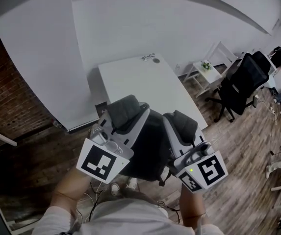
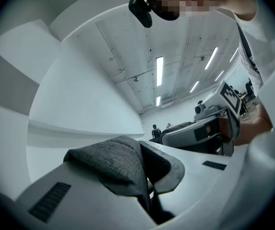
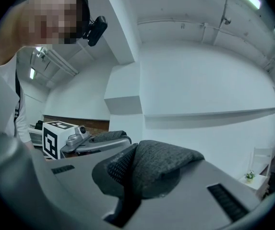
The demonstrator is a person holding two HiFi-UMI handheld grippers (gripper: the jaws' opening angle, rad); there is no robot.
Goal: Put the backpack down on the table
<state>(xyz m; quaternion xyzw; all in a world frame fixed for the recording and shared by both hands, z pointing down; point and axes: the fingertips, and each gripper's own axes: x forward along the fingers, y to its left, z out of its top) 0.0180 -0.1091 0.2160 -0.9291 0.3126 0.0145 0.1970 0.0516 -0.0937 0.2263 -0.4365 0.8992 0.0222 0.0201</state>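
Observation:
The dark backpack (image 1: 151, 146) hangs between my two grippers, in front of the near end of the white table (image 1: 140, 80). My left gripper (image 1: 126, 110) is shut on a grey padded shoulder strap (image 2: 120, 166), which bulges out over the closed jaws. My right gripper (image 1: 183, 122) is shut on the other strap (image 3: 160, 169) in the same way. Both grippers point about level towards the table. The left gripper view shows the right gripper (image 2: 208, 129) alongside; the right gripper view shows the left gripper (image 3: 91, 142). The backpack's lower part is hidden under the grippers.
Small objects (image 1: 150, 58) lie at the table's far end. To the right stand a black office chair (image 1: 244, 80) and a small white side table with a plant (image 1: 207, 70). A brick wall (image 1: 8, 99) is at the left, and cables (image 1: 93, 199) lie on the wooden floor.

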